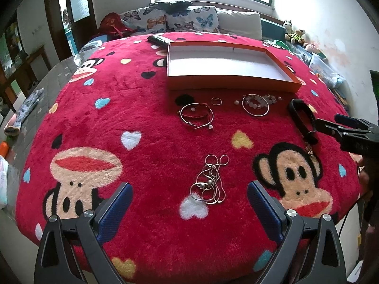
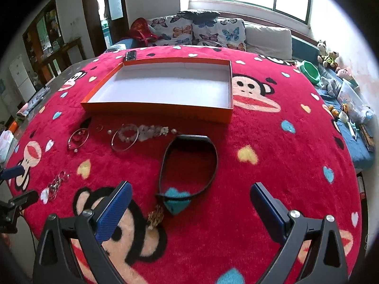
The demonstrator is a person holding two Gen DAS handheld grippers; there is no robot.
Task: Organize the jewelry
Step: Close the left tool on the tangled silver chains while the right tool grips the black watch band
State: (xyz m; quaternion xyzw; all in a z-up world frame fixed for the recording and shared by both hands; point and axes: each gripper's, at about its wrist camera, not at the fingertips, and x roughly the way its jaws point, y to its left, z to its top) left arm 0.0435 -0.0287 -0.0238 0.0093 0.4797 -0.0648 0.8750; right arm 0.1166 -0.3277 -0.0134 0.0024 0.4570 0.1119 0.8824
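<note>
A shallow orange box (image 1: 234, 85) (image 2: 156, 110) with a white inside lies on the red monkey blanket. In front of it lie a silver bangle with a red cord (image 1: 196, 116) (image 2: 78, 138), a small ring (image 1: 216, 101), a large hoop with pale beads (image 1: 255, 105) (image 2: 129, 137) and a black choker with a gold charm (image 1: 302, 120) (image 2: 188, 163). A tangled silver chain (image 1: 212, 182) (image 2: 56, 184) lies just ahead of my open, empty left gripper (image 1: 189, 193). My right gripper (image 2: 190, 194) is open and empty, with the choker between and ahead of its fingers.
The red blanket (image 1: 146, 123) covers a round table. A black remote (image 1: 160, 39) (image 2: 130, 55) lies behind the box. Sofa cushions (image 1: 180, 20), plush toys (image 2: 328, 54) and a green bowl (image 2: 310, 71) are beyond the table. My right gripper shows at the left wrist view's right edge (image 1: 331, 127).
</note>
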